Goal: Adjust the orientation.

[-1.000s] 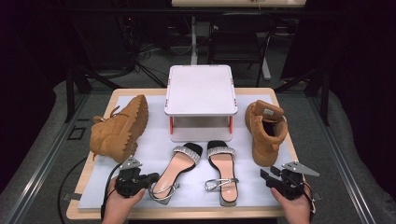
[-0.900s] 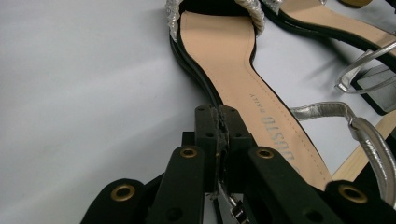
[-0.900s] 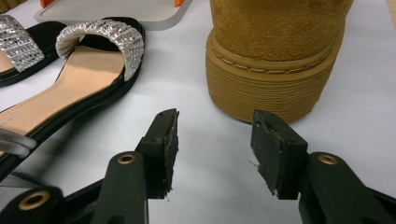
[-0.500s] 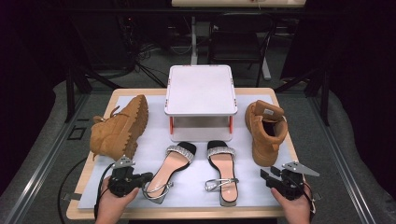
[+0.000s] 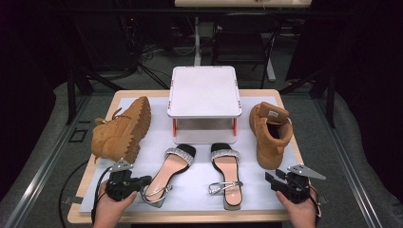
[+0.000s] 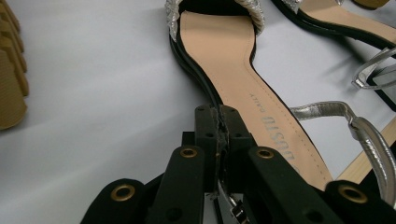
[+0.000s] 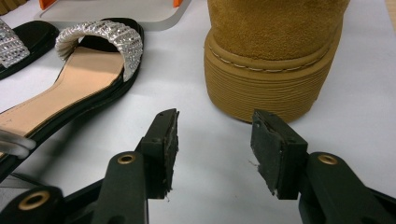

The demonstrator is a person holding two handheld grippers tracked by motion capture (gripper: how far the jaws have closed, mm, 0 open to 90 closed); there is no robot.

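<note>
A: Start with the big pieces. What's on the counter (image 5: 285, 216)?

B: A white sheet covers most of it. At the back middle stands a white raised stand (image 5: 204, 92) on orange legs. Left of the stand a tan boot (image 5: 121, 130) lies on its side, its ridged sole toward the stand. Right of it a second tan boot (image 5: 270, 133) stands upright, opening facing up.

A: And in front of the stand?

B: Two black sandals with glittery toe straps. The left sandal (image 5: 167, 173) is angled, heel toward the near left corner; the right sandal (image 5: 227, 173) lies nearly straight, heel toward the near edge.

A: The left gripper (image 5: 142, 181)?

B: It sits at the left sandal's heel end. In the left gripper view its fingers (image 6: 208, 135) are pressed together on something thin, apparently the sandal's silver ankle strap (image 6: 327, 109), right over the tan insole. I cannot make out the exact point of the grip.

A: The right gripper (image 5: 272, 178)?

B: Near the front right corner, just below the upright boot. Its fingers (image 7: 164, 144) stand wide apart with nothing between them, the boot's sole just beyond
</note>
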